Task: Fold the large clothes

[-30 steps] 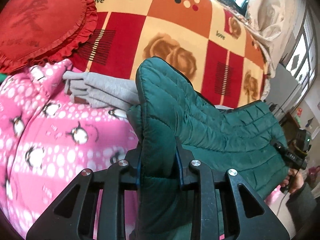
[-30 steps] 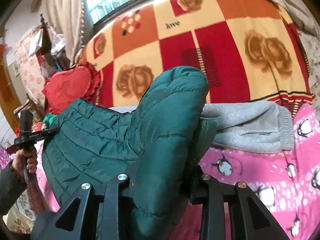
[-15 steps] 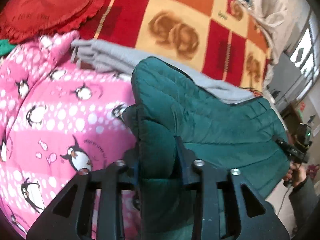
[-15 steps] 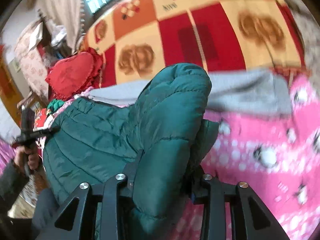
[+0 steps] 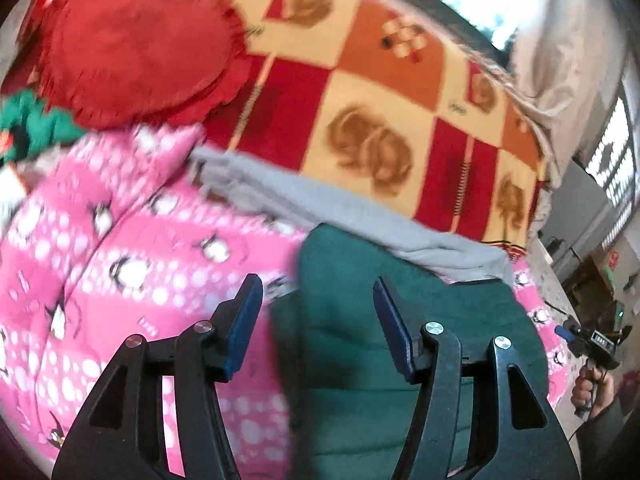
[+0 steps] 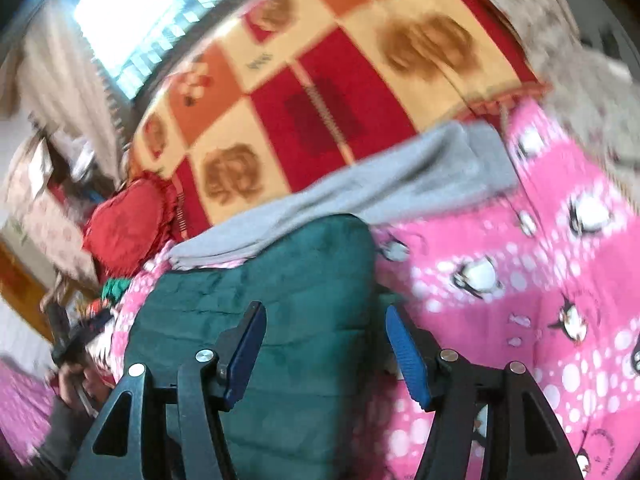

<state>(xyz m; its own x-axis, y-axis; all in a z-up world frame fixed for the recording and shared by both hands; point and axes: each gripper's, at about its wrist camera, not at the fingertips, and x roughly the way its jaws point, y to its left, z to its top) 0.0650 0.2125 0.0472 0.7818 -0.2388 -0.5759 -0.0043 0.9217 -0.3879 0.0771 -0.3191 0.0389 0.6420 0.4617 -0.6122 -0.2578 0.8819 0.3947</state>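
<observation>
A dark green quilted jacket lies folded on the pink penguin blanket; it also shows in the right wrist view. My left gripper is open over the jacket's left edge, holding nothing. My right gripper is open over the jacket's right edge, holding nothing. The right gripper also shows far off in the left wrist view, in a hand. The frames are blurred by motion.
A folded grey garment lies just beyond the jacket, also in the right wrist view. A red heart cushion sits at the back left. A red, orange and cream rose blanket covers the bed behind.
Both grippers were shut on the raised green jacket; they lowered it onto the pink blanket, opened and let it go. The jacket now lies flat.
</observation>
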